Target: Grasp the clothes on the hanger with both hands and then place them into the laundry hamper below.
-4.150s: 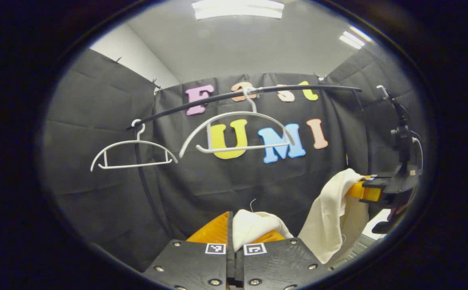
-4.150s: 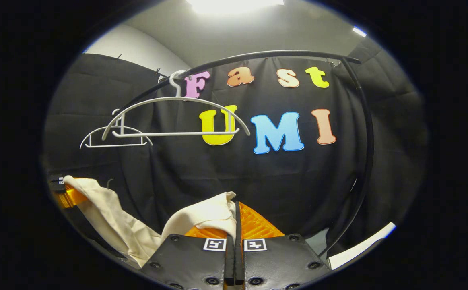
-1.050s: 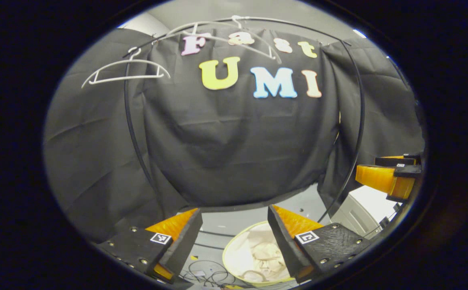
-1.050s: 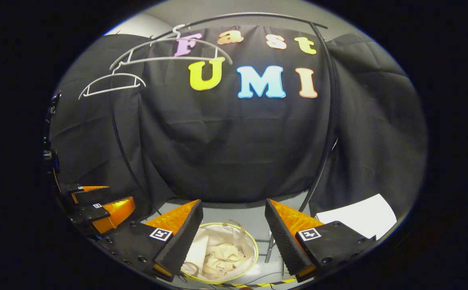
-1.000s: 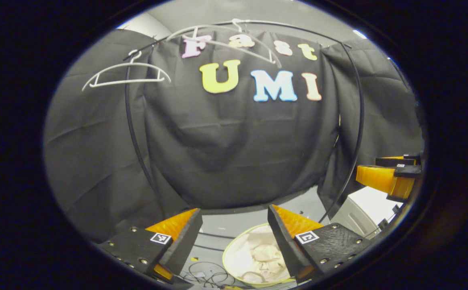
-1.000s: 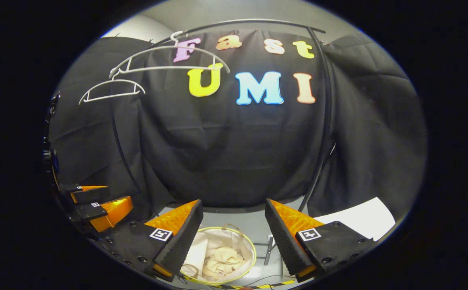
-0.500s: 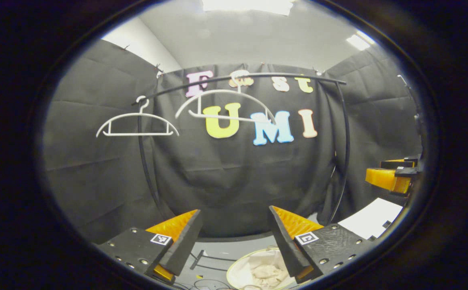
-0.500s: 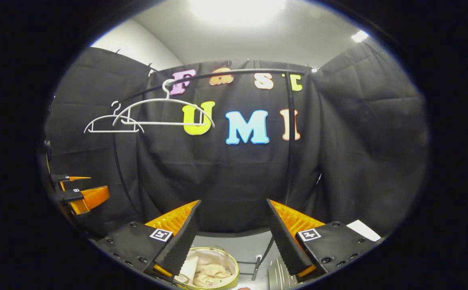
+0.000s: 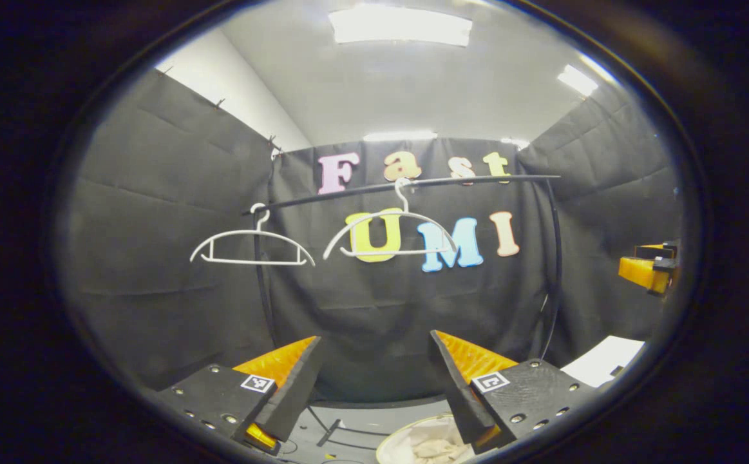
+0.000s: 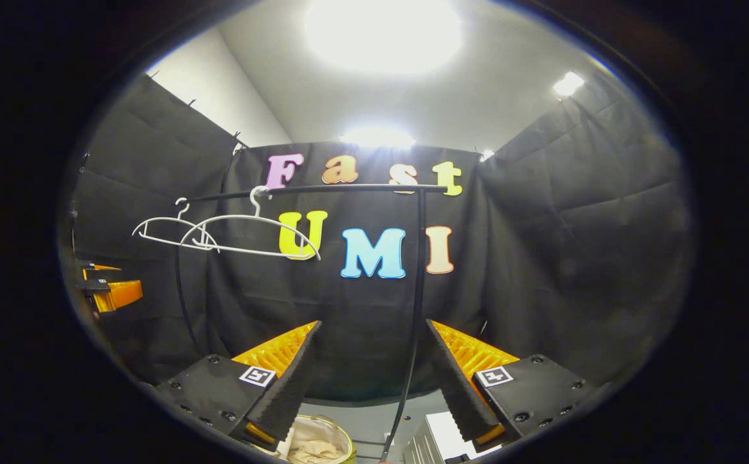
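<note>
Both tools stand spread wide with nothing held: the left gripper and the right gripper. Below them one laundry hamper holds the cream clothes. Beyond, two bare white hangers hang from one black rail, whose upright post crosses before the right gripper.

Black screwed tongs; square markers

We find two bare wire hangers side by side on the curved rail, before the cloth wall. Below them sits the round laundry hamper, with the crumpled clothes inside it.
</note>
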`<state>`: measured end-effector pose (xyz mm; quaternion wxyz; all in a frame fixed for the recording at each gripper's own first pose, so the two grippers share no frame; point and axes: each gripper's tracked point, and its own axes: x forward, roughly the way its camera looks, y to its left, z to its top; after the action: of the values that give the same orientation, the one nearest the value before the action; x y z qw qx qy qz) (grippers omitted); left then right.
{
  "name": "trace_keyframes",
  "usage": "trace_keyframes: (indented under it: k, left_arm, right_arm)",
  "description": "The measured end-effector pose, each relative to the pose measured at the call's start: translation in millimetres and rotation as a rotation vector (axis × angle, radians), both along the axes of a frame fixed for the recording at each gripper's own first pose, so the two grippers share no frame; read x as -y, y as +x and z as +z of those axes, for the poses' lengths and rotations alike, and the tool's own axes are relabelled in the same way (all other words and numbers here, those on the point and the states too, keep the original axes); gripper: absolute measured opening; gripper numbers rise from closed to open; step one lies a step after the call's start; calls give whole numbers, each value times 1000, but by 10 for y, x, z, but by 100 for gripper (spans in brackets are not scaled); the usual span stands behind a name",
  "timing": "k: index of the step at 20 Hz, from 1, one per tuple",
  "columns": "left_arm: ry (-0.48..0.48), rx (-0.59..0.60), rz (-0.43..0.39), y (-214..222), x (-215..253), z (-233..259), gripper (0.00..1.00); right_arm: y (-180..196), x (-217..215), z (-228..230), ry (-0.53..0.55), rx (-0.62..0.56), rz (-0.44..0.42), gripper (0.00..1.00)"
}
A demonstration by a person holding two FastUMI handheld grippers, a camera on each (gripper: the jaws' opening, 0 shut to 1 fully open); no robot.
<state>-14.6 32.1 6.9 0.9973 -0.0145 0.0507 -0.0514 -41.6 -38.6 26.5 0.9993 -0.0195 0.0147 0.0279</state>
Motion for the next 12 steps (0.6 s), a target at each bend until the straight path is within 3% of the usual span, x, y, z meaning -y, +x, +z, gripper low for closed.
trace_keyframes:
  k: [3,12]
  left_arm:
    - [36,26,9,-178,-108,142,94]
    - [24,44,61,-521,-321,299,94]
  right_arm:
    - [-136,141,-18,2,1,-16,97]
    - [-462,345,6,-6,13,-36,95]
